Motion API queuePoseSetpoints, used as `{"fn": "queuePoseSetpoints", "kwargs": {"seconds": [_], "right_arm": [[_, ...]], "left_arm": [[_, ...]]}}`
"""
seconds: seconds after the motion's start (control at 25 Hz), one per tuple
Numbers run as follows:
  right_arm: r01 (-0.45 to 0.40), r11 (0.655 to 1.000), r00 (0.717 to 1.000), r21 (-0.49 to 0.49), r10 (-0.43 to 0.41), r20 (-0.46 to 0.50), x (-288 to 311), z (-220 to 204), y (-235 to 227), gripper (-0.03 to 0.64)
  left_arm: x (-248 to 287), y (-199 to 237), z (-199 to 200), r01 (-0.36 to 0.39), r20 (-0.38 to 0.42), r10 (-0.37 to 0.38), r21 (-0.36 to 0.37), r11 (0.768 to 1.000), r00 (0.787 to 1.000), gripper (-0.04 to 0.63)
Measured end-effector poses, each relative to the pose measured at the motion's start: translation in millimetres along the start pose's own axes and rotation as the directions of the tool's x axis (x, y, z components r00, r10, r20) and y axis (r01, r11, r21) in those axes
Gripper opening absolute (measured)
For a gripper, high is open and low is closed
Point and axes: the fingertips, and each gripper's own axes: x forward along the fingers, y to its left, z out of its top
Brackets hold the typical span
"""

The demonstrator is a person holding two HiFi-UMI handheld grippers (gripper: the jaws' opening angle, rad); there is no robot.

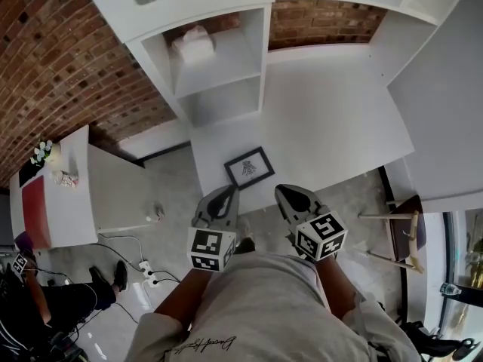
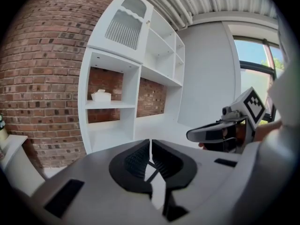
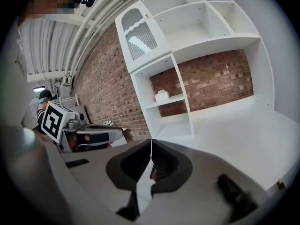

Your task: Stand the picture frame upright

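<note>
A small black picture frame [image 1: 249, 167] with a white mat lies flat near the front edge of the white desk [image 1: 332, 104]. My left gripper [image 1: 223, 197] is held close to my body, just short of the desk edge and near the frame, its jaws shut on nothing. My right gripper [image 1: 290, 197] is beside it to the right, also shut and empty. The left gripper view shows its shut tips [image 2: 150, 150] aimed at the shelf unit, with the right gripper [image 2: 220, 132] alongside. The frame is hidden in both gripper views. In the right gripper view the tips [image 3: 151, 151] meet too.
A white shelf unit [image 1: 219, 59] stands at the desk's back left with a white box [image 1: 194, 45] on a shelf. Brick wall behind. A low white cabinet [image 1: 75, 194] stands at the left, cables and a power strip [image 1: 145, 268] on the floor. A chair [image 1: 404, 228] sits right.
</note>
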Motion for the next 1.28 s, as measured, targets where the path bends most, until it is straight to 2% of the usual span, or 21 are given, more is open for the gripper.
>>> {"fn": "queuePoseSetpoints", "kwargs": {"seconds": [0.24,0.44,0.6,0.88,1.28], "right_arm": [[0.034,0.998,0.999,-0.054,-0.035,-0.028,25.8,22.1,-10.9,0.029],[0.025,0.998,0.997,-0.057,-0.029,-0.073,38.7,23.6,-32.5,0.029],[-0.011,0.998,0.995,-0.057,0.005,-0.1,54.1,28.4,-48.8,0.029],[-0.084,0.995,0.985,-0.055,0.074,-0.158,85.0,33.1,-72.0,0.028],[-0.114,0.991,0.962,-0.065,0.094,-0.255,111.2,-2.1,-86.5,0.028]], "left_arm": [[32.7,35.1,9.1,0.028,-0.017,-0.028,-0.012,1.0,0.999,0.026],[59.3,39.7,13.6,0.028,-0.026,-0.029,-0.05,0.998,0.999,0.026],[73.8,47.2,15.6,-0.012,-0.04,0.009,-0.067,0.998,0.999,0.026],[82.1,67.6,6.0,-0.109,-0.066,0.1,-0.147,0.983,0.993,0.026],[94.2,80.1,-33.4,-0.159,-0.145,0.133,-0.185,0.97,0.98,0.026]]}}
